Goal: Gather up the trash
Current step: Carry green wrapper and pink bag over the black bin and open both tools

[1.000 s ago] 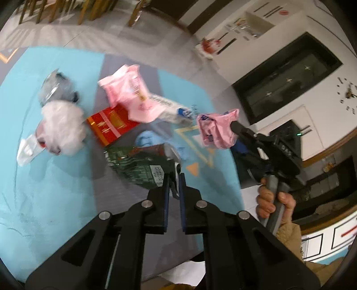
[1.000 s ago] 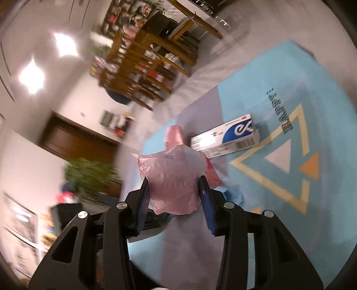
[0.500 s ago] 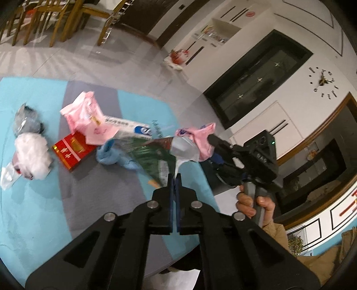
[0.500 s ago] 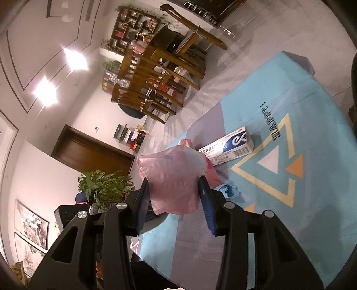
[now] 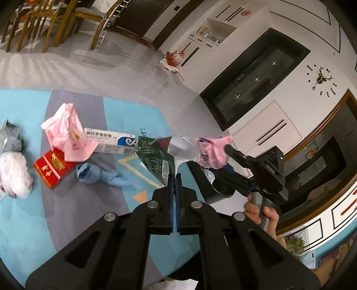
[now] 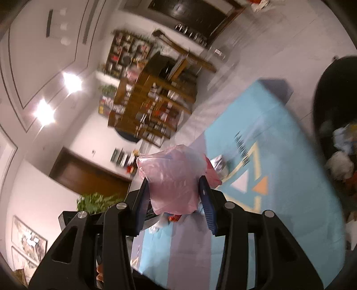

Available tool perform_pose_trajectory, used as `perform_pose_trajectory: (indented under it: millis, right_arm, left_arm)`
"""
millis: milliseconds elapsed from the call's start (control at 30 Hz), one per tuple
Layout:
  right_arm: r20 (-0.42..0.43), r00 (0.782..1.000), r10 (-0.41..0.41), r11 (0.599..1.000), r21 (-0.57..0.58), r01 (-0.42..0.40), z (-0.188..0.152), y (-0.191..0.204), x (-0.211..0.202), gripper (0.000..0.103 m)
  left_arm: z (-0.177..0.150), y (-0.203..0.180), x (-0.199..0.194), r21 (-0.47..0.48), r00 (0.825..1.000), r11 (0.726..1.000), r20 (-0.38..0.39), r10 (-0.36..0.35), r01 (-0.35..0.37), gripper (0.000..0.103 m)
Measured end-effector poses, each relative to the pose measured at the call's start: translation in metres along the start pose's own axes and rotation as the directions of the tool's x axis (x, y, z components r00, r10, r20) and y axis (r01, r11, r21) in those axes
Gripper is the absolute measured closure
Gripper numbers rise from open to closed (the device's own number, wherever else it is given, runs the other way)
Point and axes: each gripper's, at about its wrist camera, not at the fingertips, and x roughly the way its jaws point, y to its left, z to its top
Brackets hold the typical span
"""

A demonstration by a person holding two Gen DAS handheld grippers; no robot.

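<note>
We pinch the green snack wrapper (image 5: pixel 156 156) by one edge in the left gripper (image 5: pixel 174 178), lifted clear of the mat (image 5: pixel 26 234) so it hangs free. The right gripper (image 6: pixel 176 191) squeezes the pink bag (image 6: pixel 171 178) between half-spread jaws, near the black bin (image 6: pixel 334 111) that seems to be its destination.

The setting was a home living and dining area. Wooden dining chairs (image 5: pixel 55 20) stood on a pale tiled floor (image 5: pixel 107 67). A deer-shaped wall clock (image 5: pixel 321 78) hung beside a dark recessed panel (image 5: pixel 256 75) set in white built-in cabinets (image 5: pixel 265 125). A blue and grey play mat (image 5: pixel 26 223) covered the floor. Stocked wooden shelves (image 6: pixel 154 100), a potted plant (image 6: pixel 96 200) and framed pictures (image 6: pixel 26 241) were also present.
</note>
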Motion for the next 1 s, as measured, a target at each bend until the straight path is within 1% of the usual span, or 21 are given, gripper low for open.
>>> perform_pose_trajectory:
  millis: [133, 233, 333, 433, 500, 533, 600, 633, 700, 733, 800, 833, 900, 933, 1000]
  right_arm:
    - [0.082, 0.996, -0.026, 1.0, 0.013, 0.025, 0.01, -0.01, -0.029, 0.059]
    - [0.144, 0.988, -0.06, 0.998, 0.029, 0.056, 0.016, -0.019, -0.052, 0.058]
    - [0.204, 0.972, -0.117, 0.993, 0.037, 0.112, 0.02, -0.027, -0.073, 0.058]
    - [0.261, 0.949, -0.177, 0.984, 0.048, 0.17, 0.021, -0.033, -0.093, 0.058]
    - [0.303, 0.924, -0.235, 0.972, 0.055, 0.229, 0.021, -0.037, -0.105, 0.058]
    - [0.322, 0.907, -0.271, 0.962, 0.065, 0.264, 0.021, -0.041, -0.112, 0.058]
    - [0.34, 0.886, -0.315, 0.949, 0.091, 0.302, 0.022, -0.049, -0.121, 0.058]
    - [0.343, 0.88, -0.33, 0.944, 0.105, 0.313, 0.022, -0.052, -0.123, 0.058]
    - [0.35, 0.857, -0.38, 0.925, 0.142, 0.352, 0.024, -0.062, -0.128, 0.058]
    - [0.351, 0.842, -0.409, 0.912, 0.16, 0.377, 0.025, -0.067, -0.129, 0.057]
    - [0.345, 0.826, -0.445, 0.895, 0.19, 0.403, 0.024, -0.075, -0.133, 0.056]
    - [0.336, 0.824, -0.456, 0.889, 0.209, 0.407, 0.024, -0.079, -0.132, 0.056]
    - [0.313, 0.833, -0.456, 0.885, 0.253, 0.389, 0.023, -0.09, -0.132, 0.055]
    - [0.308, 0.832, -0.461, 0.882, 0.265, 0.39, 0.023, -0.092, -0.132, 0.055]
    - [0.304, 0.823, -0.481, 0.869, 0.289, 0.401, 0.023, -0.097, -0.134, 0.053]
  left_arm:
    - [0.009, -0.016, 0.019, 0.03, 1.0, 1.0, -0.006, -0.007, 0.007, 0.101]
    - [0.016, -0.035, 0.037, 0.062, 1.0, 0.998, -0.017, -0.022, 0.023, 0.101]
    - [0.021, -0.058, 0.056, 0.102, 0.998, 0.993, -0.034, -0.049, 0.053, 0.101]
    - [0.026, -0.083, 0.078, 0.153, 0.996, 0.985, -0.055, -0.068, 0.076, 0.101]
    - [0.027, -0.099, 0.092, 0.186, 0.994, 0.978, -0.074, -0.076, 0.089, 0.101]
    - [0.027, -0.109, 0.102, 0.205, 0.993, 0.974, -0.086, -0.078, 0.094, 0.101]
    - [0.027, -0.123, 0.118, 0.227, 0.991, 0.968, -0.108, -0.084, 0.107, 0.101]
    - [0.027, -0.13, 0.13, 0.239, 0.989, 0.965, -0.124, -0.085, 0.112, 0.101]
    - [0.026, -0.143, 0.149, 0.253, 0.984, 0.96, -0.154, -0.085, 0.122, 0.101]
    - [0.024, -0.15, 0.162, 0.265, 0.982, 0.957, -0.173, -0.076, 0.12, 0.101]
    - [0.021, -0.161, 0.186, 0.281, 0.976, 0.953, -0.21, -0.056, 0.115, 0.101]
    - [0.019, -0.164, 0.196, 0.289, 0.974, 0.951, -0.224, -0.044, 0.109, 0.101]
    - [0.017, -0.168, 0.214, 0.304, 0.968, 0.948, -0.248, -0.019, 0.096, 0.101]
    - [0.016, -0.17, 0.222, 0.31, 0.966, 0.946, -0.259, -0.009, 0.092, 0.101]
    - [0.014, -0.175, 0.236, 0.325, 0.961, 0.942, -0.276, 0.01, 0.083, 0.101]
